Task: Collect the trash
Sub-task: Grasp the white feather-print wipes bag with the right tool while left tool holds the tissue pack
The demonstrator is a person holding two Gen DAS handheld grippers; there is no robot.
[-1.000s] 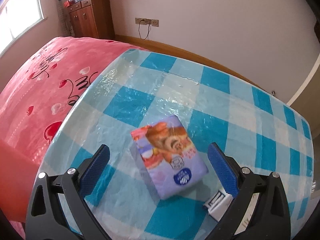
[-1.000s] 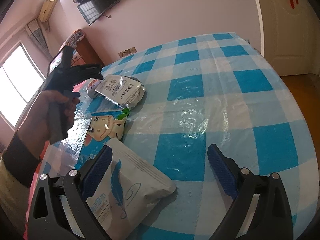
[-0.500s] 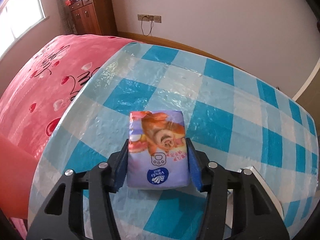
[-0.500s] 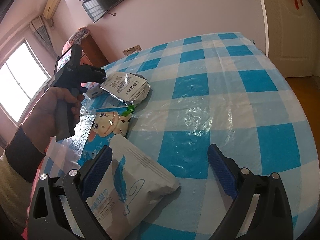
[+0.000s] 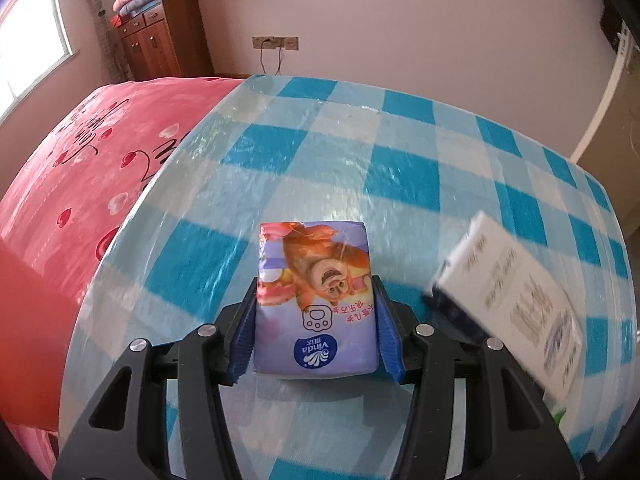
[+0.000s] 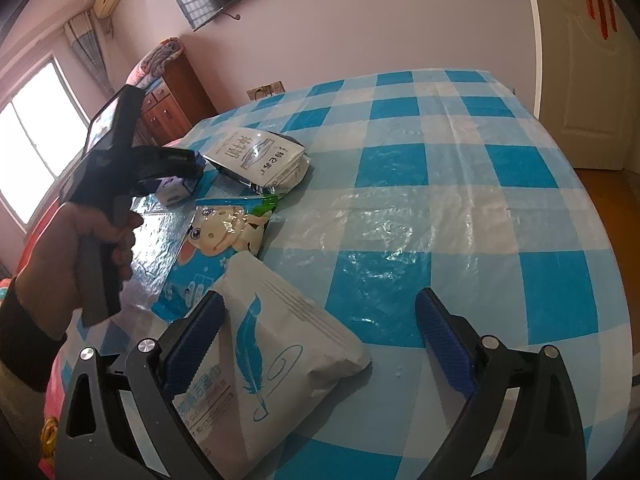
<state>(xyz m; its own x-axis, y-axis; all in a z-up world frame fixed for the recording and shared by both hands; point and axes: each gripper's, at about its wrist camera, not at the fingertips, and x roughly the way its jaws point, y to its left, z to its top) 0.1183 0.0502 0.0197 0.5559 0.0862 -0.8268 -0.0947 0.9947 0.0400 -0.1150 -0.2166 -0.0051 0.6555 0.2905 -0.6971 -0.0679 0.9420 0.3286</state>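
From my left wrist camera, my left gripper (image 5: 316,330) has its blue pads pressed on both sides of a purple Vinda tissue pack (image 5: 316,300), the one with a cartoon bear printed on it, and the pack looks lifted clear of the blue-and-white checked tablecloth (image 5: 400,176), judging by the shadow beneath it. To its right a white printed packet (image 5: 516,304) is smeared by blur, so I can't read what it is, though it seems to be lying on the cloth. Beyond the table edge there is a pink bedspread with hearts (image 5: 80,168). From my right wrist camera, my right gripper (image 6: 318,344) stands wide apart and holds nothing; a white pack with a blue feather print (image 6: 276,356) lies right under it, its near corner beside the left pad but not squeezed. Farther up the cloth sit a flat wrapper with a cartoon cow (image 6: 224,236) and a silver-and-white foil bag (image 6: 260,156), touching or nearly touching each other. My left hand (image 6: 76,256) shows at the edge of this view with its tool, the tissue pack partly hidden in its fingers. No bin or bag for the trash appears in either view, so I can't say where the pieces are meant to go. As I judge it, the job is barely begun: one piece is in hand and not yet dropped anywhere, and at least three more are left on the table, the feather pack being the nearest for my free tool
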